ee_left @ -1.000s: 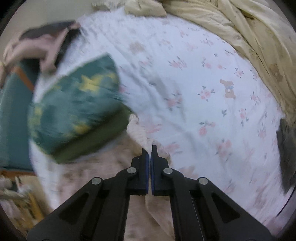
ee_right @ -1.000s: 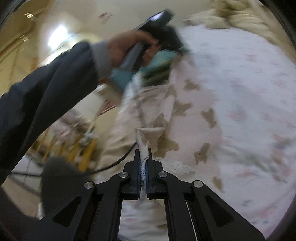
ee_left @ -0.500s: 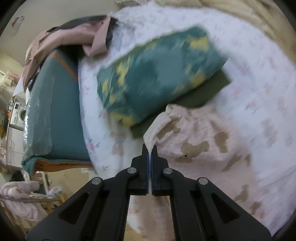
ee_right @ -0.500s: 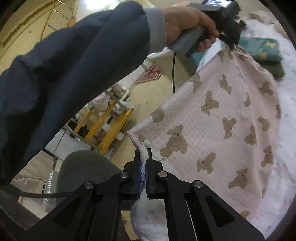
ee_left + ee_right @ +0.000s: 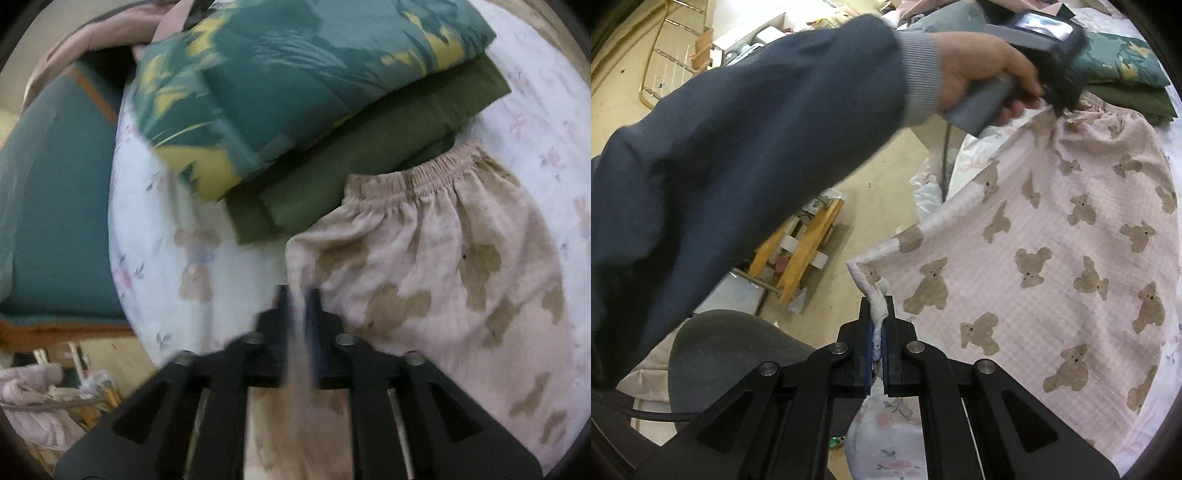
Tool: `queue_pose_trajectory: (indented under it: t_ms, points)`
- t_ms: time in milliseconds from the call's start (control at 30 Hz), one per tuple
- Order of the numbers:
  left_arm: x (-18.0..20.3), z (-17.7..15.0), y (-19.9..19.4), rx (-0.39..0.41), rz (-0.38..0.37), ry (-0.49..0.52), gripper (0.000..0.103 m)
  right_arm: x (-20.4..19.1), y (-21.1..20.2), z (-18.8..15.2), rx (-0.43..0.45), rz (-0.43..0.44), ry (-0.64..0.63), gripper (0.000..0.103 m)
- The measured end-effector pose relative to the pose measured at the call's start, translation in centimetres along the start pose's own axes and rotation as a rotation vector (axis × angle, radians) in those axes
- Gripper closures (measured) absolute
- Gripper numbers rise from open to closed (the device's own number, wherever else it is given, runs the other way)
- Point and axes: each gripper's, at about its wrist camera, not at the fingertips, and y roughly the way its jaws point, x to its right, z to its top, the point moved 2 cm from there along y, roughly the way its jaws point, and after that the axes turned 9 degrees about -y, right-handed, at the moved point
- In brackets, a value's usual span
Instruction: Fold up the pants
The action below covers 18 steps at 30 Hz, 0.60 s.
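Pale pink pants with brown teddy bears (image 5: 1067, 236) are spread over the floral bed sheet (image 5: 155, 236). Their elastic waistband (image 5: 421, 177) lies next to a stack of folded green cloth. My left gripper (image 5: 298, 295) is blurred and holds the waistband corner; it also shows in the right wrist view (image 5: 1060, 99), in the person's hand. My right gripper (image 5: 878, 302) is shut on a bunched hem corner of the pants, at the bed's edge.
A green and yellow patterned quilt (image 5: 295, 74) lies on folded olive cloth (image 5: 369, 155) by the waistband. A teal headboard (image 5: 48, 206) stands to the left. A wooden frame (image 5: 801, 243) and clutter lie on the floor beside the bed.
The pants have been swung out and laid flatter on the bed. My left gripper has moved toward the quilt stack with the waistband corner. My right gripper keeps its hold on the hem.
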Motion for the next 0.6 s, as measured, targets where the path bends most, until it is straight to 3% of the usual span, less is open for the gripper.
queue_pose_trajectory:
  t_ms: [33,100,167,267,333,467,600]
  points:
    - [-1.0,-0.4,-1.4,0.017,-0.032,-0.013,0.049,0.3,-0.2,0.1,-0.004,-0.002,0.000,0.101]
    - [-2.8,-1.4,-3.6,0.065,-0.070,-0.031,0.025,0.3,0.0,0.3,-0.011,-0.009,-0.015,0.101]
    - [-5.7,-3.0,-6.3,0.120,-0.096,-0.068,0.024,0.7,-0.1,0.0,-0.018,-0.015,-0.026,0.100]
    - [-10.9,-6.8,-9.0,0.128,-0.194,-0.212,0.024,-0.8,1.0,-0.3,-0.037,-0.018,-0.046,0.100]
    - [-13.7,-10.8,-10.2,0.126,-0.222,-0.317,0.024,-1.7,2.0,-0.1,-0.054,-0.027,-0.071,0.100]
    - [-14.5,-19.1,-10.8,0.125,-0.258,-0.387,0.024,-3.7,6.5,-0.8,-0.114,-0.018,-0.114,0.095]
    - [-14.1,-24.3,-8.5,0.067,-0.320,-0.414,0.023,-4.6,11.9,-2.0,-0.163,0.018,-0.104,0.095]
